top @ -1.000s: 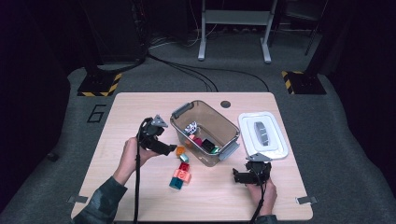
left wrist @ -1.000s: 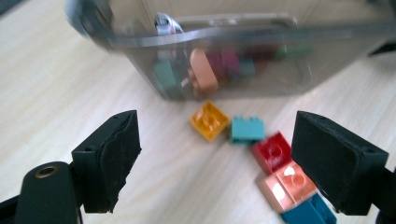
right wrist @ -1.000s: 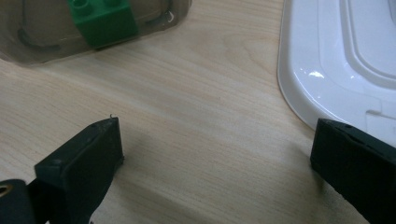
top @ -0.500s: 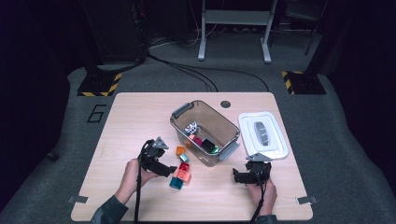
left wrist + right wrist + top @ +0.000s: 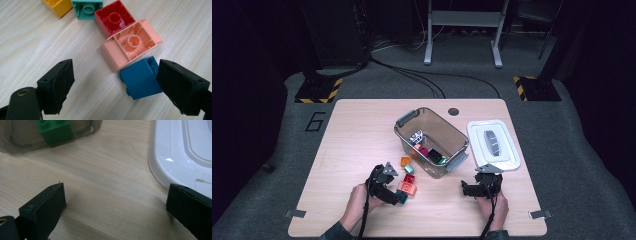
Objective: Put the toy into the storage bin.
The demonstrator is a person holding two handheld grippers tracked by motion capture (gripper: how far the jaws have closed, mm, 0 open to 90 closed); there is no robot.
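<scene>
since the earlier frame my left gripper (image 5: pixel 398 196) has dropped from beside the bin toward the lower left of the high view, down to the loose bricks on the table (image 5: pixel 352 135); my right gripper (image 5: pixel 468 189) has kept its place at the lower right.

in the left gripper view my left gripper's jaws stand spread wide, low over the wood. the blue brick (image 5: pixel 140 78) lies on its side at the lower right of that frame, between the jaws and right against the right-hand one; i cannot tell if that pad presses it, and the left-hand jaw is well clear. the pink brick (image 5: pixel 131 43) lies hollow side up, touching the blue one's upper edge. the red brick (image 5: pixel 115 18) sits just above the pink one, with a teal brick (image 5: pixel 87 8) and a yellow brick (image 5: pixel 58 6) along the top edge.

in the right gripper view my right gripper's jaws are spread with bare wood between them. the white lid (image 5: pixel 182 150) fills the upper right, its rim close to the right-hand jaw. the clear bin (image 5: pixel 20 142) is at the upper left, a green brick (image 5: pixel 55 131) inside it.
</scene>
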